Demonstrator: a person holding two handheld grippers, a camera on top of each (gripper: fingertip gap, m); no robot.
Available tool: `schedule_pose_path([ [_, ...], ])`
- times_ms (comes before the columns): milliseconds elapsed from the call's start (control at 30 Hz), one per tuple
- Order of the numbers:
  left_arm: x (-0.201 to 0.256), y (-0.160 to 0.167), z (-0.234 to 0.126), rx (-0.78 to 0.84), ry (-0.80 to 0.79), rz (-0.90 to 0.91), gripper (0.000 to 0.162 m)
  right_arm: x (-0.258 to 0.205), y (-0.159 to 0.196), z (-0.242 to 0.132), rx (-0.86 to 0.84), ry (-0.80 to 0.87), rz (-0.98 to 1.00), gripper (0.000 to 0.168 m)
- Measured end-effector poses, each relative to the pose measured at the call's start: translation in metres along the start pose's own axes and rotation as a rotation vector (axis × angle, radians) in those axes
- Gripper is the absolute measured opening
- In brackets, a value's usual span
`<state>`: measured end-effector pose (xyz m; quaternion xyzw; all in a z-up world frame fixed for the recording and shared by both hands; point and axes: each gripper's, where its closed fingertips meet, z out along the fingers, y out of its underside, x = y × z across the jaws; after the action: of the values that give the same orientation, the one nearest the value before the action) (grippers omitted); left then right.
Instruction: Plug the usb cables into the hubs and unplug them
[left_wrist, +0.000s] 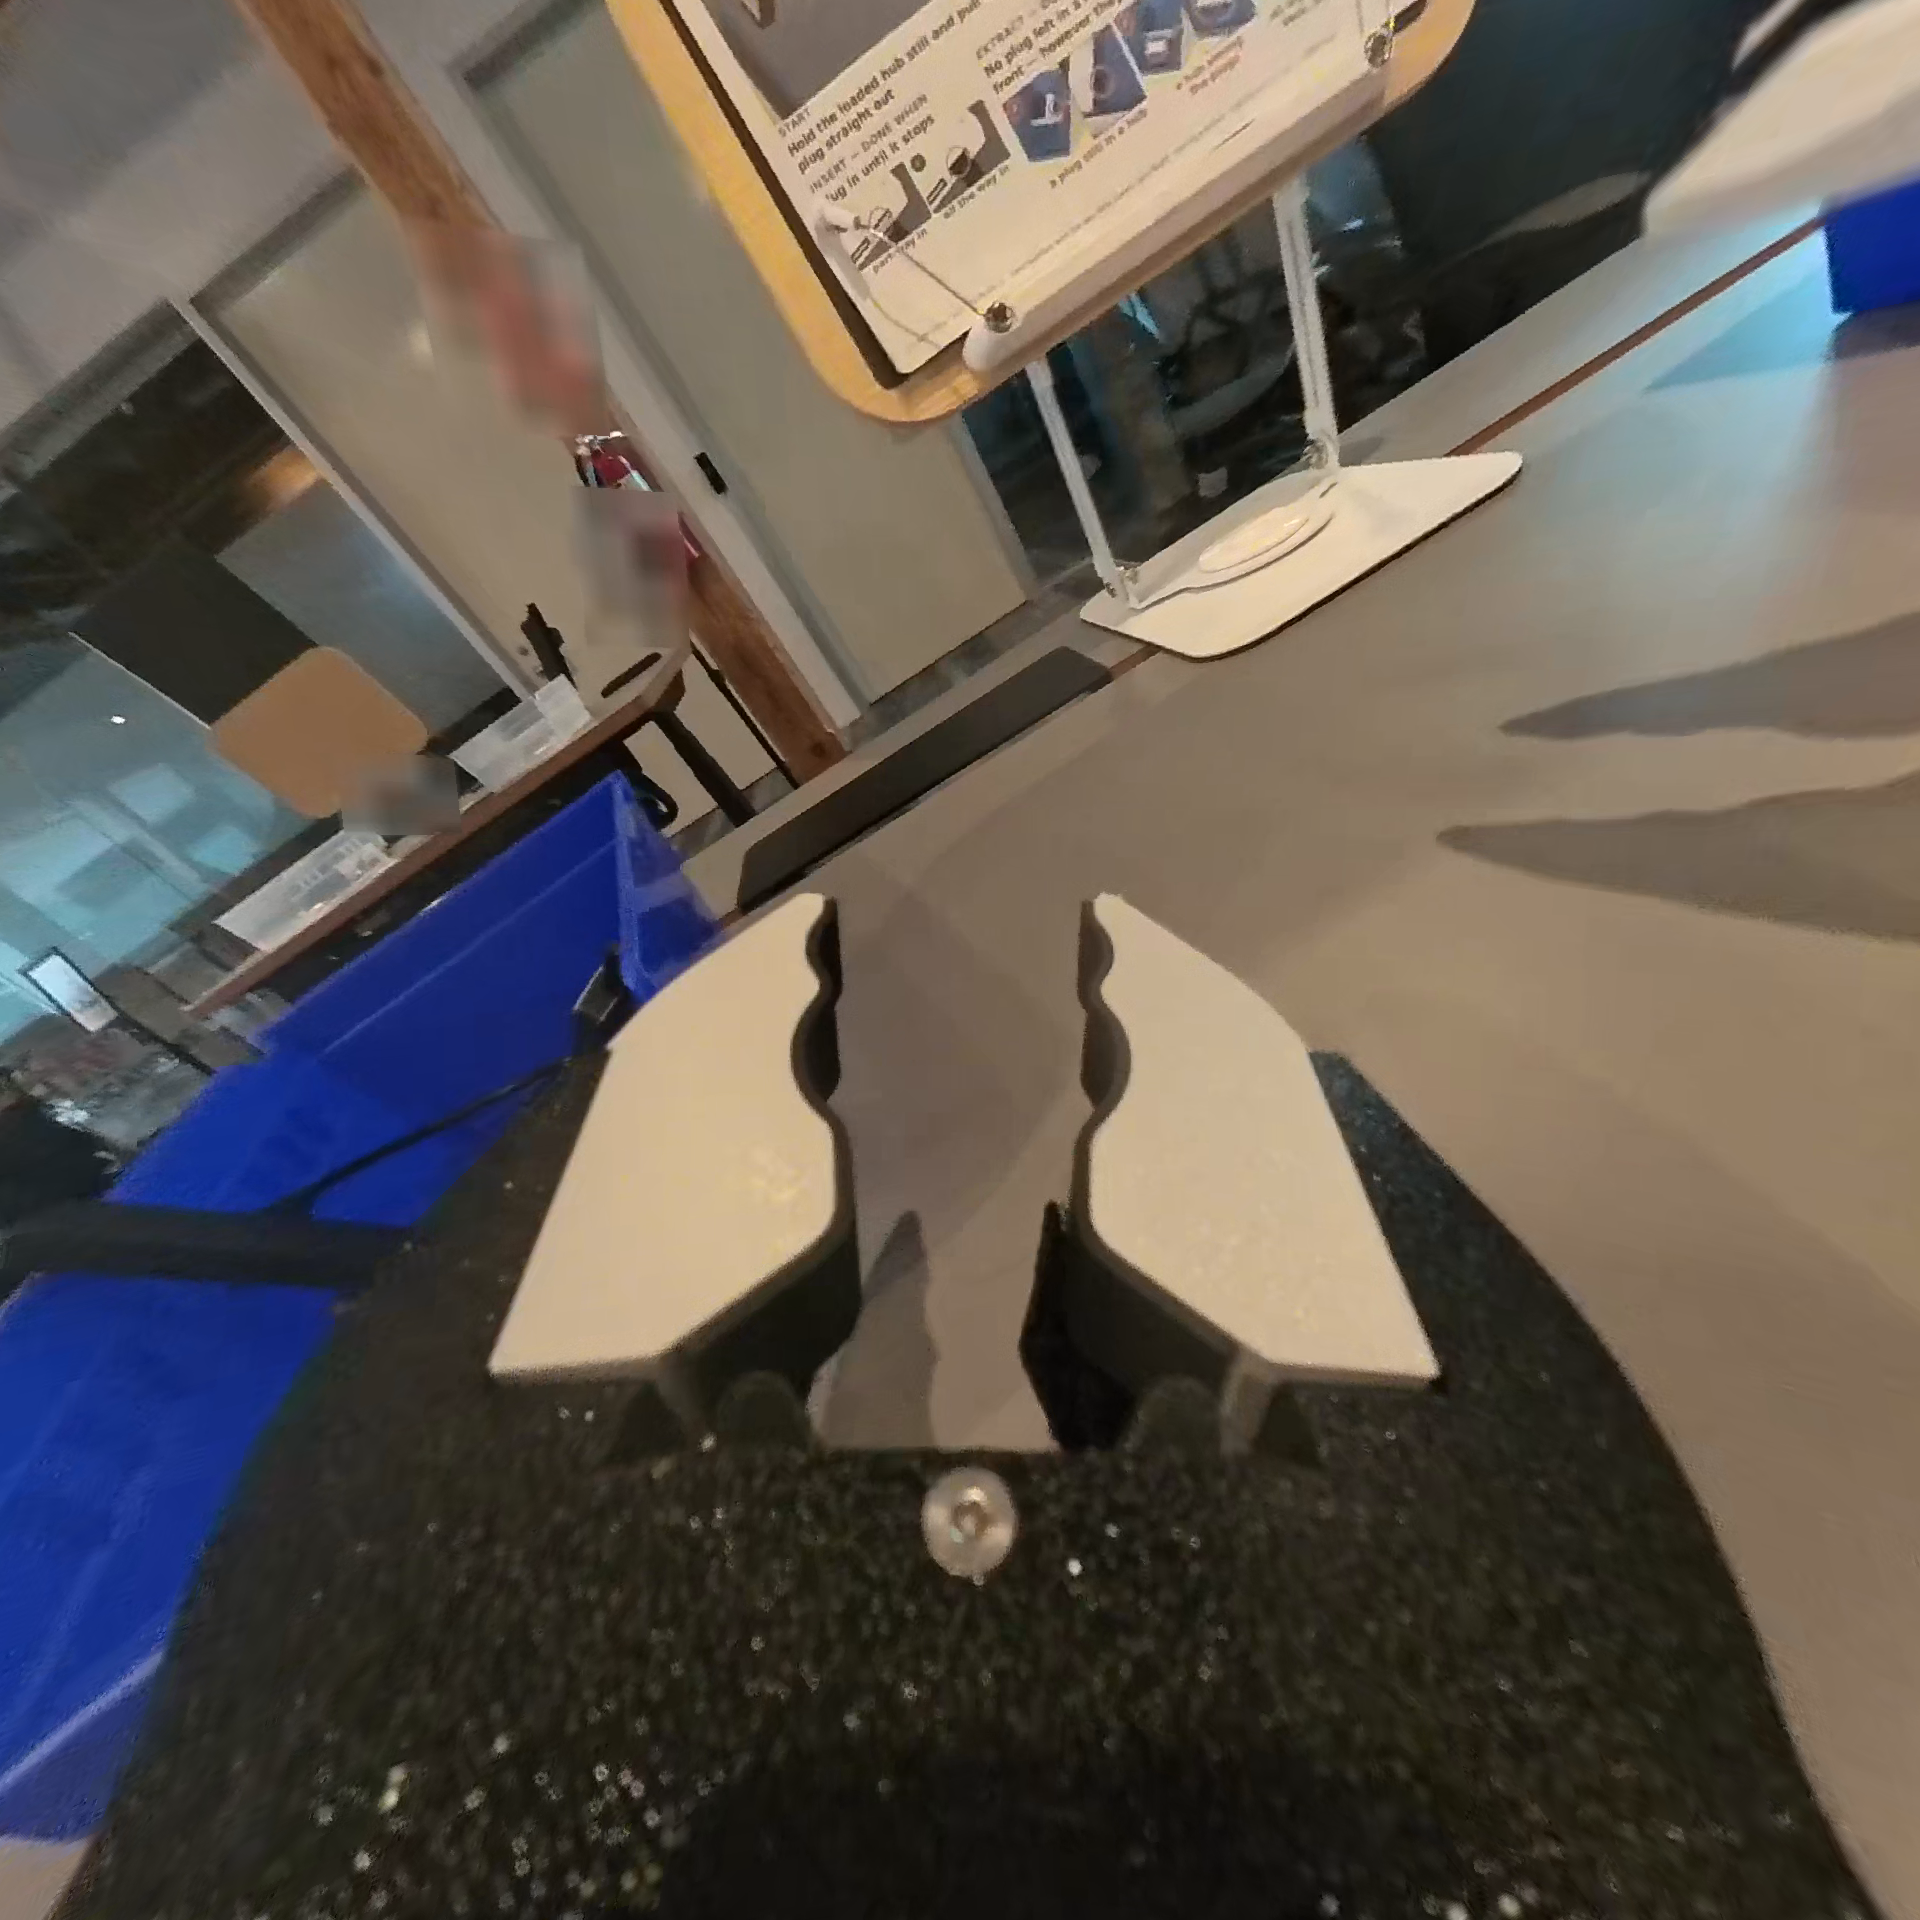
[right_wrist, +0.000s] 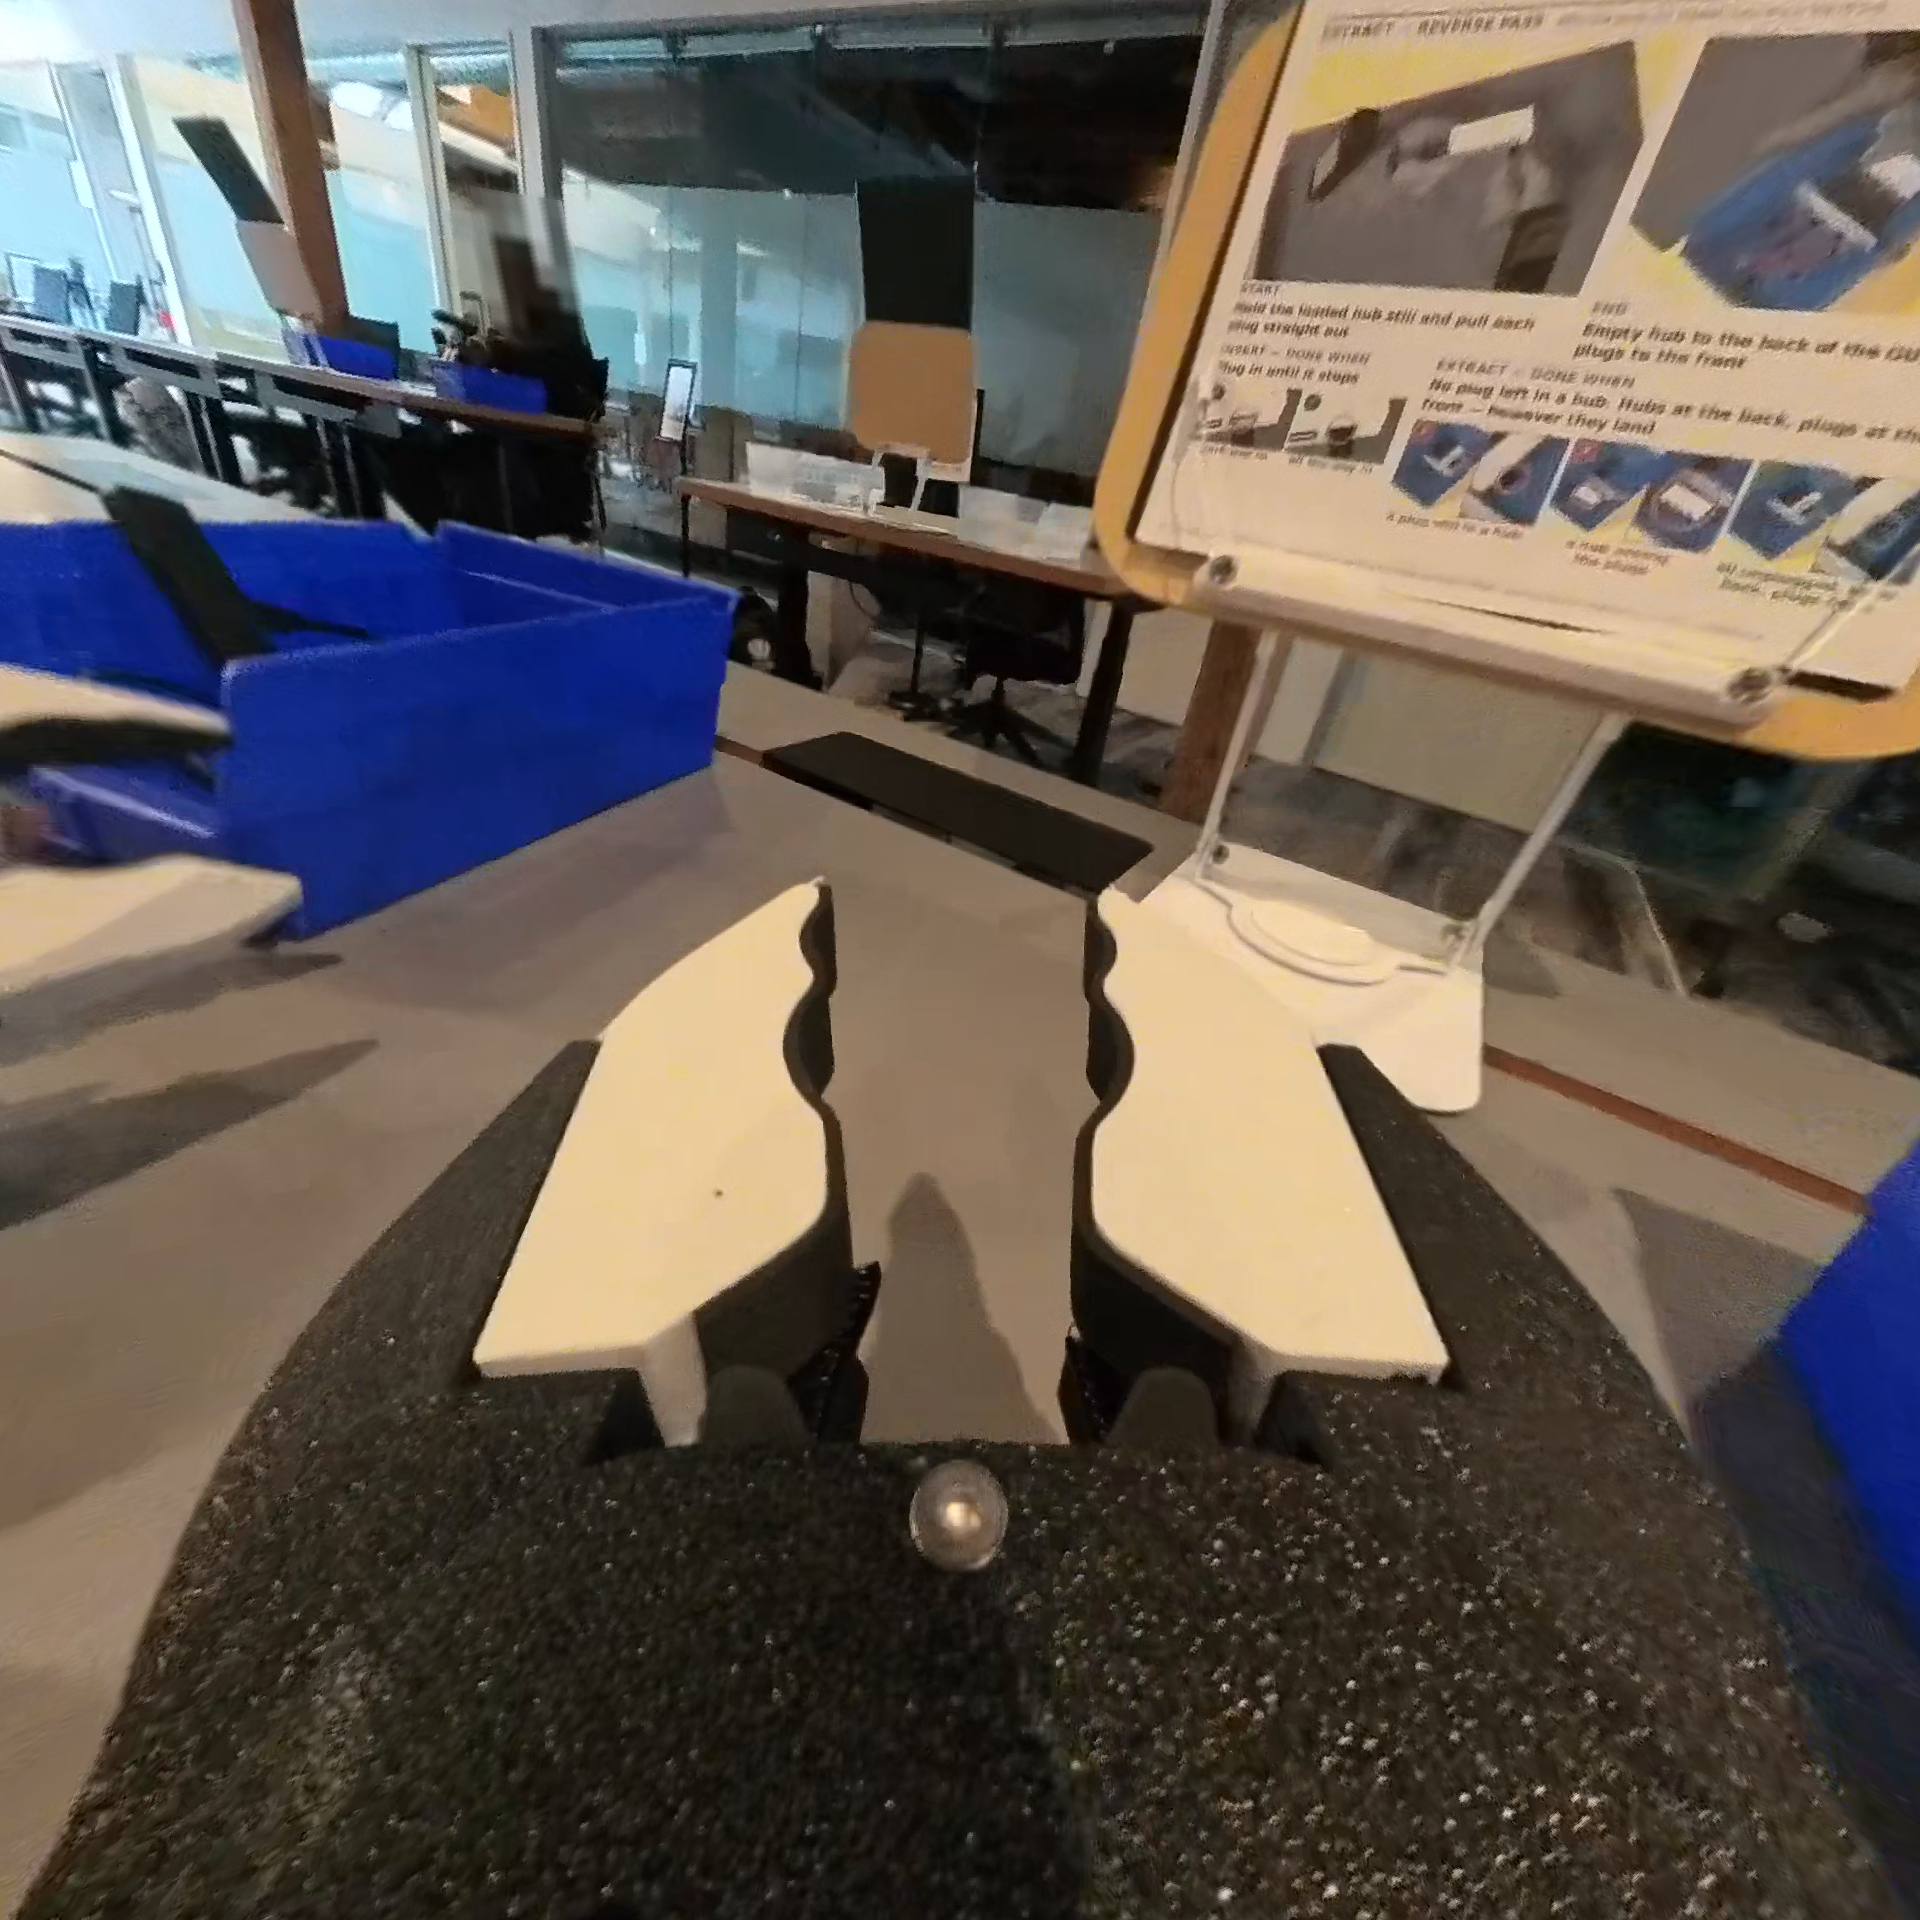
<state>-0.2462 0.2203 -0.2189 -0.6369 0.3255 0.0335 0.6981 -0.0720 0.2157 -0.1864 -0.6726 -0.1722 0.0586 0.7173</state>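
My left gripper (left_wrist: 961, 914) is open and empty, low over the grey table (left_wrist: 1351, 935). A blue bin (left_wrist: 436, 1039) stands just left of it, with a thin black cable (left_wrist: 447, 1127) and its small black plug (left_wrist: 597, 997) hanging over the rim. My right gripper (right_wrist: 961, 899) is open and empty above the same table (right_wrist: 520, 987). In the right wrist view the blue bin (right_wrist: 468, 707) is at the left, with a flat black piece (right_wrist: 187, 582) sticking up out of it. The left gripper's white fingers (right_wrist: 125, 914) show beside that bin. No hub is clearly visible.
A flat black pad (left_wrist: 914, 769) (right_wrist: 956, 810) lies at the table's far edge. A wood-framed instruction board on a white stand (left_wrist: 1309, 551) (right_wrist: 1351, 966) stands at the back right. A second blue bin (right_wrist: 1860, 1351) (left_wrist: 1870, 249) is at the right. Desks and chairs stand beyond.
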Motion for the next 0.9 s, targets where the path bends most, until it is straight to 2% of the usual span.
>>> schedule_pose_path([
  [67, -0.002, 0.000, 0.000, -0.007, -0.018, 0.015, 0.044, -0.016, 0.015, -0.001, 0.001, -0.032, -0.092, 0.046],
  [133, -0.005, 0.002, 0.001, -0.031, -0.041, 0.012, 0.045, -0.019, 0.013, -0.004, 0.019, -0.017, -0.175, 0.048],
  [233, -0.021, 0.011, 0.004, -0.128, -0.142, 0.088, 0.053, -0.023, 0.003, -0.006, 0.100, -0.026, -0.153, 0.044],
  [300, -0.036, 0.018, 0.007, -0.215, -0.228, 0.120, 0.065, -0.022, 0.008, -0.004, 0.075, -0.028, -0.145, 0.044],
  [367, -0.047, 0.020, 0.009, -0.268, -0.271, 0.076, 0.075, -0.021, 0.009, -0.003, 0.073, -0.027, -0.134, 0.044],
  [467, -0.049, 0.022, 0.015, -0.318, -0.235, -0.051, 0.093, -0.022, 0.008, -0.004, 0.082, -0.036, -0.132, 0.041],
  [533, -0.050, 0.028, 0.022, -0.378, -0.221, -0.079, 0.095, -0.024, 0.008, -0.005, 0.088, -0.046, -0.144, 0.039],
  [633, -0.058, 0.038, 0.031, -0.451, -0.241, -0.071, 0.087, -0.026, 0.008, -0.005, 0.095, -0.049, -0.160, 0.037],
  [700, -0.061, 0.045, 0.034, -0.496, -0.236, -0.072, 0.074, -0.026, 0.007, -0.006, 0.102, -0.051, -0.157, 0.037],
  [767, -0.060, 0.053, 0.036, -0.539, -0.216, -0.069, 0.056, -0.025, 0.006, -0.007, 0.109, -0.056, -0.140, 0.036],
  [800, -0.062, 0.057, 0.035, -0.557, -0.223, -0.047, 0.042, -0.024, 0.006, -0.007, 0.112, -0.054, -0.128, 0.036],
  [833, -0.065, 0.058, 0.033, -0.562, -0.229, -0.016, 0.022, -0.022, 0.005, -0.008, 0.116, -0.053, -0.117, 0.035],
  [867, -0.069, 0.058, 0.031, -0.558, -0.238, 0.009, 0.011, -0.022, 0.005, -0.008, 0.119, -0.053, -0.108, 0.035],
  [900, -0.069, 0.059, 0.029, -0.558, -0.230, 0.002, 0.010, -0.021, 0.004, -0.008, 0.122, -0.052, -0.099, 0.034],
])
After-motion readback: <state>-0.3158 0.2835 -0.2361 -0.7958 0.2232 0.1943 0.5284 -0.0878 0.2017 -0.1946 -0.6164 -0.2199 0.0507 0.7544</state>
